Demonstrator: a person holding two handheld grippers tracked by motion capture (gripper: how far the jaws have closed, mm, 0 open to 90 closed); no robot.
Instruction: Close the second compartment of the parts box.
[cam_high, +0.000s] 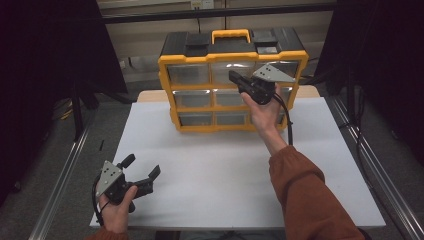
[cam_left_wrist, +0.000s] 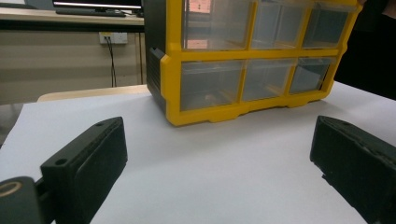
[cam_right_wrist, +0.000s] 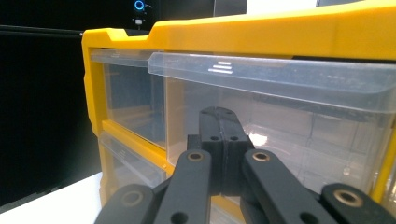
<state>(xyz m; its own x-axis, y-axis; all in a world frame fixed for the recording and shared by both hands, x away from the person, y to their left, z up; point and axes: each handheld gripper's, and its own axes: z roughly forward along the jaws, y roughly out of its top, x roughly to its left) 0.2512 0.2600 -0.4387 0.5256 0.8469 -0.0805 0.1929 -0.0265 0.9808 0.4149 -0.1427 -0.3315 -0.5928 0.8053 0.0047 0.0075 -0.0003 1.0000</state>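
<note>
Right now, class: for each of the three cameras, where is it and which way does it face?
High view: above the near table edge, looking down on the drawer cabinet; forearms, both tongs.
Left gripper view: low over the white table, facing the cabinet; open jaws.
Right gripper view: against a top drawer; shut jaws.
All share the cabinet.

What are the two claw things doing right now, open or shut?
Left gripper: open, holding nothing, low over the white table.
Right gripper: shut, nothing between its jaws, tips at a clear top drawer of the yellow drawer cabinet.
</note>
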